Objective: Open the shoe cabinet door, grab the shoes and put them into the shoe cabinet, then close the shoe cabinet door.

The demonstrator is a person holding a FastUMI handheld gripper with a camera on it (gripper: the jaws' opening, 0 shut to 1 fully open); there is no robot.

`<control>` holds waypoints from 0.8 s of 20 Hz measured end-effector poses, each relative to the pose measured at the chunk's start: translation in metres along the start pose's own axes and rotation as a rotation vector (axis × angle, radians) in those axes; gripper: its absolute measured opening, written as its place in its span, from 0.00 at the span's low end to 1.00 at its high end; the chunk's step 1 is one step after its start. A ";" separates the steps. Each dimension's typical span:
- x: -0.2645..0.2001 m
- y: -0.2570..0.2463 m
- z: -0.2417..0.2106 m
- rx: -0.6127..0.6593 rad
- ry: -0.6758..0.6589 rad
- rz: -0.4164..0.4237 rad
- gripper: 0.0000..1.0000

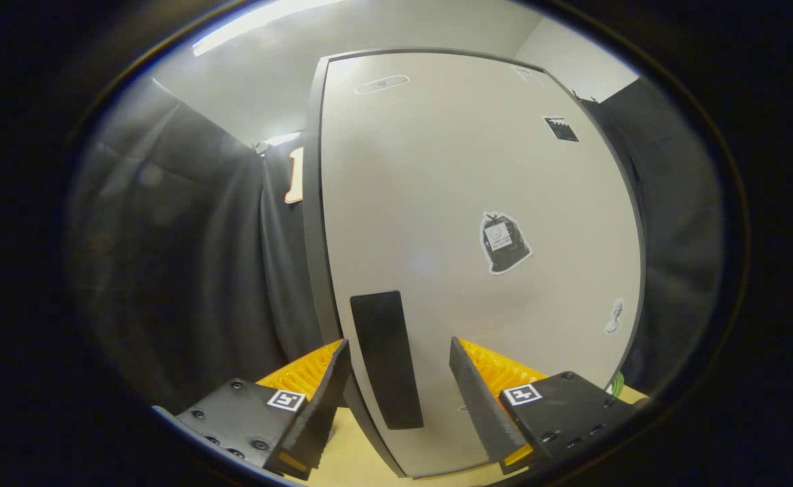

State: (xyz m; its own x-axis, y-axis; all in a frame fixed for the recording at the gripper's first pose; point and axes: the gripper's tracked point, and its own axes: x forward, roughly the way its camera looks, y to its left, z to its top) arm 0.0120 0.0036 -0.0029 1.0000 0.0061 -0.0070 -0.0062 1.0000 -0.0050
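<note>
While jaws gape — gripper (399,399) | handle (386,358) between them | cabinet door (477,203) shut

Shoe cabinet (437,203) on pale floor (355,467)

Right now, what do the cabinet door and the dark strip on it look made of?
The cabinet door looks like pale laminated board: smooth, matte, with a soft glare and a dark edge band. The dark strip, probably the handle, looks like matte black plastic or metal; I cannot tell which. The gripper is open, with the strip between its fingers.
</note>
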 end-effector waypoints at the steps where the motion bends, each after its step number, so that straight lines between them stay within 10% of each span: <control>1: -0.001 0.000 -0.001 -0.009 0.001 0.000 0.27; 16: 0.005 -0.003 -0.010 -0.018 0.016 -0.006 0.27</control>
State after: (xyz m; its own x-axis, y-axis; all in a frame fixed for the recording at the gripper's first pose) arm 0.0172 0.0007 -0.0132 0.9997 -0.0004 -0.0228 -0.0001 0.9997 -0.0231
